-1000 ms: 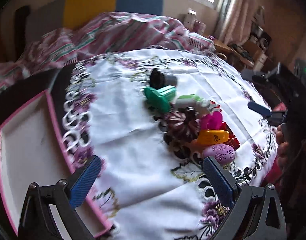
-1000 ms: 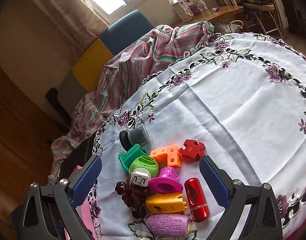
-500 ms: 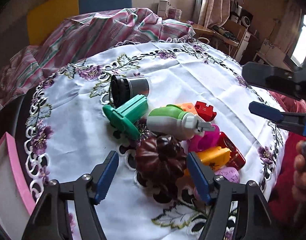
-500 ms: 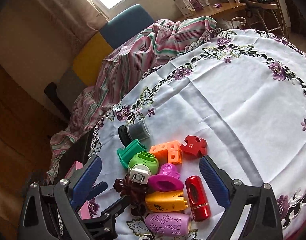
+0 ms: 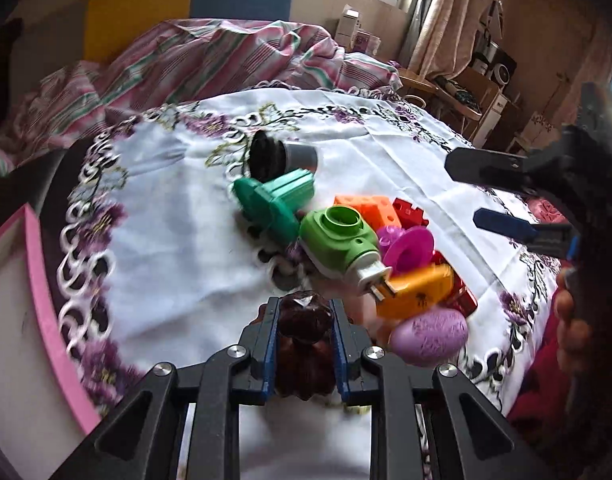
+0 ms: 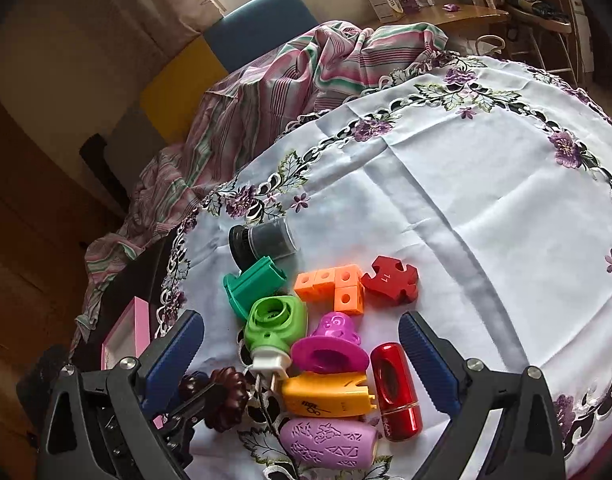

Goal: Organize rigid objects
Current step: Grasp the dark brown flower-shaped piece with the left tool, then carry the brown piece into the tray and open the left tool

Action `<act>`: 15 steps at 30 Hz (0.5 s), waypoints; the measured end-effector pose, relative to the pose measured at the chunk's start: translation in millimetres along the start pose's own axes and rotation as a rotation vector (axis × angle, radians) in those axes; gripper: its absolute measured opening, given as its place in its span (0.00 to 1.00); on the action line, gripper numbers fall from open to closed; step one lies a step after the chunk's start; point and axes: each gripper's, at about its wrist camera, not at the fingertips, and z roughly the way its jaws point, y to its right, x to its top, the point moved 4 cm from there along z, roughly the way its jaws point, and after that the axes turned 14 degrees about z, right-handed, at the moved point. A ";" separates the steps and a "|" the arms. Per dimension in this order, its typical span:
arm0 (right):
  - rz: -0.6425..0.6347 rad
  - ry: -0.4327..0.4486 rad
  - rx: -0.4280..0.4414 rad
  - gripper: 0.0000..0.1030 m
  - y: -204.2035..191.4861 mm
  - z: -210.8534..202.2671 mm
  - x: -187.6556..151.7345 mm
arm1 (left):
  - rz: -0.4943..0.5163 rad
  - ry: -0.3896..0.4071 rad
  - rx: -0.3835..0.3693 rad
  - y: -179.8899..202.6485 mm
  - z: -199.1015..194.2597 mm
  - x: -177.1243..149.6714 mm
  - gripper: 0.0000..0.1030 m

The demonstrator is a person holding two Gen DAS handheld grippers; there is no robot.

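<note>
Presently on the embroidered white tablecloth [image 6: 457, 208]: one cluster of small rigid pieces, each counted singly. One black-and-grey cylinder [image 6: 262, 242] lies on its side at the far end; one teal flanged piece [image 6: 252, 286] touches it; one green plug-in device [image 6: 276, 326] with a white pronged end lies just beside the teal one. One orange block assembly [image 6: 337, 286], made of four cubes, and one red notched block [image 6: 391, 278] sit side by side toward the open cloth. One magenta funnel-shaped piece [image 6: 329, 350], one orange-yellow case [image 6: 325, 394], one red metallic cylinder [image 6: 395, 388] and one lilac embossed oval [image 6: 327, 442] fill the near end, packed close together. One dark maroon ribbed ornament [image 5: 304, 328] is clamped between the blue pads of the left gripper [image 5: 304, 310], jaws drawn in tight against its sides, at the near edge of the cluster; whether it rests on the cloth cannot be told. One pink-rimmed tray [image 5: 42, 320] lies beyond the cloth's edge on that side. Right gripper [image 6: 302, 360]: jaws wide apart, nothing between the pads, angled down over the near end of the cluster. One hand [image 5: 571, 332] shows at the edge of the left wrist view, behind that gripper's body. One striped cloth [image 6: 290, 76] is heaped behind the table
</note>
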 end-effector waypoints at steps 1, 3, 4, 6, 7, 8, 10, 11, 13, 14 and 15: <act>-0.007 -0.008 0.000 0.93 -1.4 1.4 -1.3 | -0.010 0.001 0.006 -2.0 -7.1 -7.0 0.22; -0.026 -0.021 -0.009 0.89 -4.5 4.4 -4.0 | -0.022 0.011 0.010 -4.2 -19.7 -17.4 0.22; -0.045 -0.021 -0.016 0.88 -7.4 5.1 -5.6 | -0.028 0.016 0.013 -5.0 -26.1 -21.3 0.22; -0.103 -0.023 -0.026 0.86 -17.1 5.8 -9.9 | -0.039 0.028 0.018 -7.2 -38.7 -28.2 0.22; -0.143 -0.030 -0.031 0.86 -24.0 7.7 -13.5 | -0.050 0.035 0.018 -8.8 -45.3 -31.2 0.22; -0.184 -0.043 -0.040 0.86 -31.5 11.2 -18.2 | -0.058 0.042 0.015 -10.3 -50.9 -32.7 0.22; -0.256 -0.066 -0.066 0.86 -44.7 20.1 -28.9 | -0.069 0.060 0.023 -13.8 -62.4 -36.1 0.22; -0.294 -0.078 -0.079 0.86 -51.4 26.1 -33.8 | -0.072 0.069 0.030 -15.5 -68.8 -38.3 0.22; -0.356 -0.096 -0.113 0.86 -61.6 39.1 -40.3 | -0.080 0.085 0.038 -19.7 -79.5 -41.7 0.22; -0.383 -0.104 -0.132 0.86 -65.0 46.1 -41.9 | -0.085 0.091 0.041 -22.1 -84.1 -43.6 0.22; -0.403 -0.107 -0.156 0.86 -65.6 52.0 -41.6 | -0.092 0.097 0.043 -24.6 -88.9 -46.1 0.22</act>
